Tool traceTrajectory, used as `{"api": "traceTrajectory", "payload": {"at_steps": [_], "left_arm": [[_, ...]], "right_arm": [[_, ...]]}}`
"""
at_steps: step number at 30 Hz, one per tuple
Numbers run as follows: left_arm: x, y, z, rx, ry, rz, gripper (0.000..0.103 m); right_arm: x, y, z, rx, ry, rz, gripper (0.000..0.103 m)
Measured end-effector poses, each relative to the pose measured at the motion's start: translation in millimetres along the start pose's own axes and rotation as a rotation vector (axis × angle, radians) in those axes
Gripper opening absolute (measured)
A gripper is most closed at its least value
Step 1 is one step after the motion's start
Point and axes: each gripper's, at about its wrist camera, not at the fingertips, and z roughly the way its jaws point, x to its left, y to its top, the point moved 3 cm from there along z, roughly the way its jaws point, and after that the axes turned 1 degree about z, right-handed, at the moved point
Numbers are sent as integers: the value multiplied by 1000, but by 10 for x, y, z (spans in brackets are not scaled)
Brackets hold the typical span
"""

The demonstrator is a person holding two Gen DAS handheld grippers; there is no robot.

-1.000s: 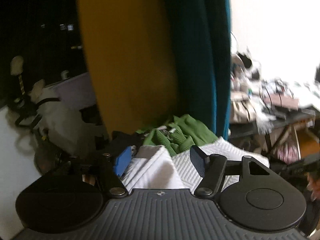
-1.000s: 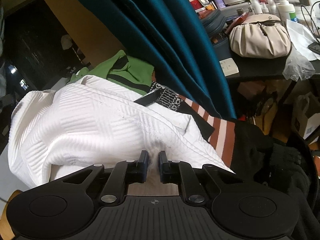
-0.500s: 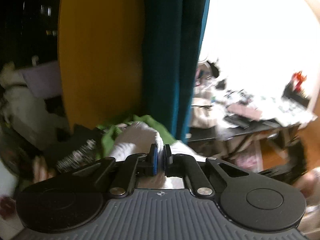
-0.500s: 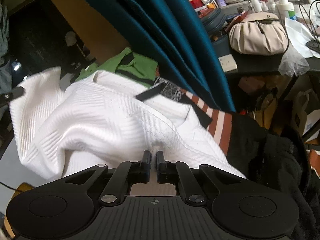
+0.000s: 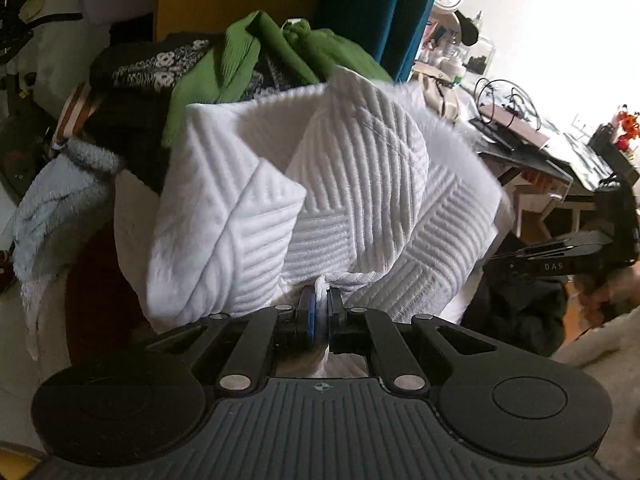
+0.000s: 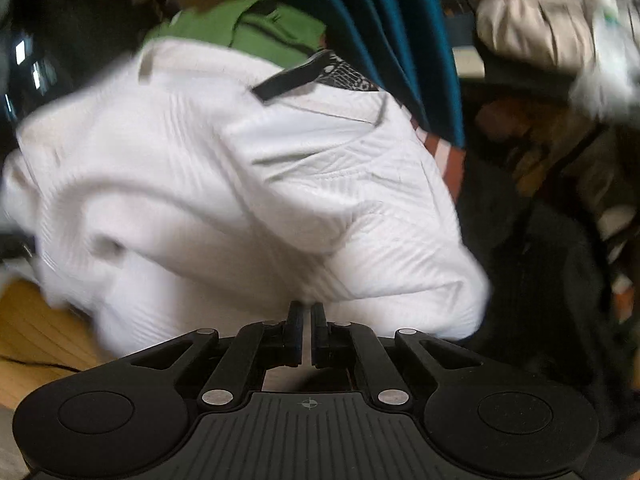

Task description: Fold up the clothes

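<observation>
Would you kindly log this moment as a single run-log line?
stage: lifting garment | left gripper: shut on white garment | right gripper: shut on white garment | behind: green top | right view: blurred

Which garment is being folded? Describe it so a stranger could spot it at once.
Start at the teal curtain hanging behind the heap of clothes; a green top lies just in front of it. Nearer the camera than that sits the white garment, pinched by the left gripper and the right gripper. It alone is pure white, with raised ribbing in angled patches.
</observation>
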Motion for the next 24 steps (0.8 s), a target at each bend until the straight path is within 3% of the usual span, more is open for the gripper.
{"api": "traceTrajectory", "payload": {"at_steps": [2,4,8,9,10,11,14,16,19,21,23,24], "left_arm": [[-16,17,-49,-3,-9,2,12],[-15,41,-164,-13,-39,-5,29],[-80,196,-527,-99,-112,-4,44],[-79,254,-607,-134,-109,3,59],[-78,312,-687,-169,-107,10,77],[-77,370,-767,-203,-104,18,82],[-28,537,-822,-256,-33,63,92],[49,612,-710,-239,14,81,95],[227,636,-428,-186,54,39,97],[318,590,-221,-141,36,-9,95],[297,513,-114,-107,-14,-23,50],[224,495,-144,-103,-8,-12,30]], "right_arm": [[59,28,-33,-12,-34,-34,12],[46,131,-138,-44,-5,-2,20],[-30,415,-389,-133,28,23,34],[-35,482,-415,-145,35,19,38],[-24,546,-424,-157,38,3,49],[-8,606,-426,-167,42,-18,66],[97,733,-325,-171,65,-119,97],[165,769,-205,-152,60,-173,100],[247,798,-12,-121,42,-234,102],[240,790,93,-102,70,-217,101],[219,781,157,-87,100,-200,74],[204,768,154,-82,99,-198,66]]}}
